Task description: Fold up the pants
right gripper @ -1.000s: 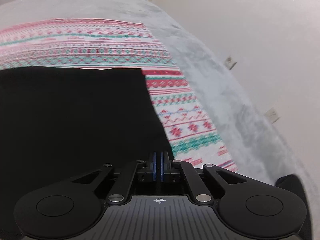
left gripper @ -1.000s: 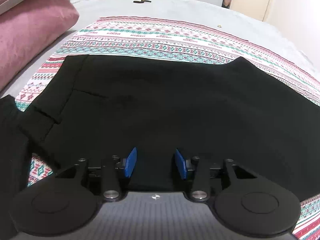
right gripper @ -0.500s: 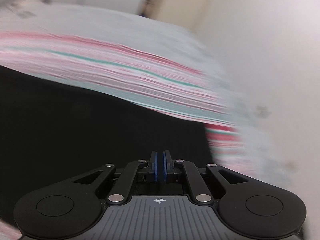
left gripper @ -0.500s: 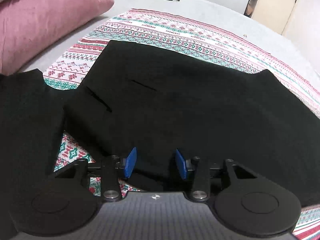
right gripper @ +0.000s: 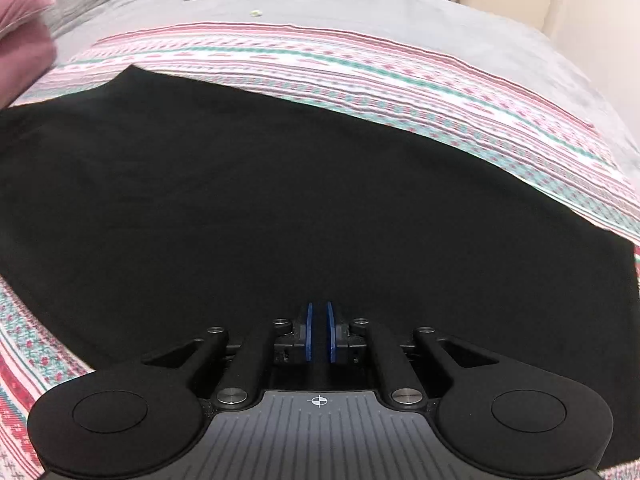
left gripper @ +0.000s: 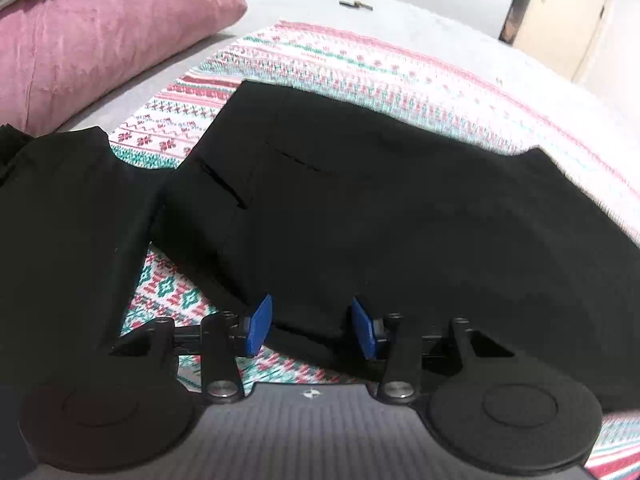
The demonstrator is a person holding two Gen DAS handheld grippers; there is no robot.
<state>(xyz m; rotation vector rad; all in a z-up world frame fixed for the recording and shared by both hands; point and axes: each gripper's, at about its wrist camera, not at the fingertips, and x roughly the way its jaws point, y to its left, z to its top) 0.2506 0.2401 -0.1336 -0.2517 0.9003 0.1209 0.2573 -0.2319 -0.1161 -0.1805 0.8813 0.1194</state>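
Black pants [left gripper: 380, 208] lie flat on a patterned red, green and white cloth [left gripper: 360, 64] on the bed. In the left wrist view the waist end with pocket slits faces left. My left gripper [left gripper: 312, 326] is open, its blue pads straddling the near edge of the pants. In the right wrist view the pants [right gripper: 280, 200] fill the middle. My right gripper [right gripper: 319, 332] is shut over the near part of the pants, a thin gap between its blue pads. I cannot tell whether fabric is pinched in it.
A pink pillow [left gripper: 100, 36] lies at the far left. Another black garment [left gripper: 68, 220] lies left of the pants. The grey bedsheet [right gripper: 360, 12] stretches beyond the cloth, with a small dark object [left gripper: 356, 4] on it. Closet doors and a wall stand behind.
The left gripper has swung toward the waist end, still open. The right gripper has swept left from the pants' right corner to over their middle, still shut.
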